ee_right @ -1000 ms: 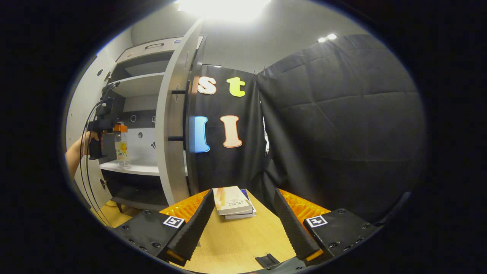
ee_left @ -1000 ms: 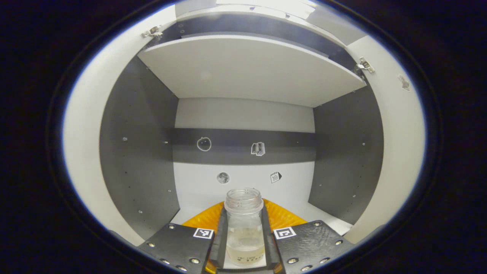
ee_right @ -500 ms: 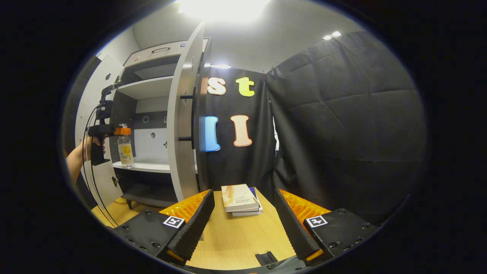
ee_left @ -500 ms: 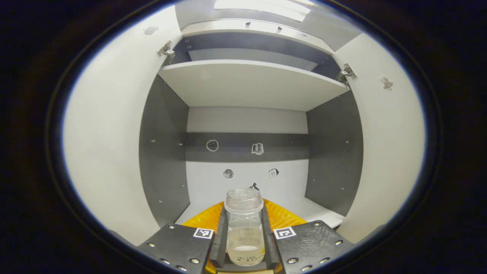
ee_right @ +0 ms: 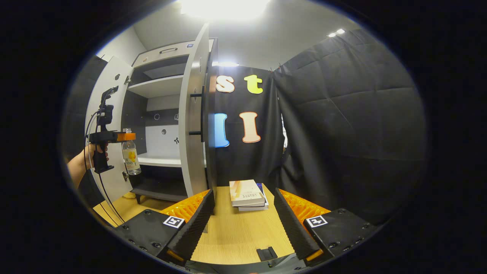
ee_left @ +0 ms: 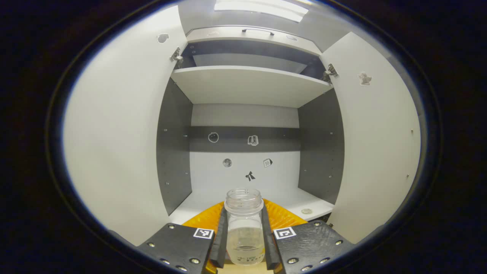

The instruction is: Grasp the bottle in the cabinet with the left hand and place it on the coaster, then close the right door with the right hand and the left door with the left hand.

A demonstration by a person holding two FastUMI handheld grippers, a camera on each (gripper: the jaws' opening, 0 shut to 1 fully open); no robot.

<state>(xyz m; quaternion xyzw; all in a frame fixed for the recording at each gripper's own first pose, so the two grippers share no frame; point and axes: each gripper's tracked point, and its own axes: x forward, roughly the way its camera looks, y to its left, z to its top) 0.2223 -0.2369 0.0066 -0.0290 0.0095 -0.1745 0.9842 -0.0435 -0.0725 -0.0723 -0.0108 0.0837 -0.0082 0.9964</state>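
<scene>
Bottle (ee_left: pixel 244 224) now outside cabinet (ee_left: pixel 247 85) – left gripper (ee_left: pixel 244 243) clamping it, base cut off; right gripper (ee_right: pixel 243 222) agape.

A bright ceiling light (ee_right: pixel 224 5) glares overhead, with a smaller lamp (ee_right: pixel 339 31) further right. Black quilted cloth (ee_right: pixel 342 125) hangs as the wall on the right side of the booth. A pale wall (ee_right: pixel 114 47) rises to the left behind the furniture. Below, a light wooden tabletop (ee_right: pixel 236 236) carries a small stack of books (ee_right: pixel 247 194) near the cloth. Wooden floor (ee_right: pixel 114 207) shows at lower left.
</scene>
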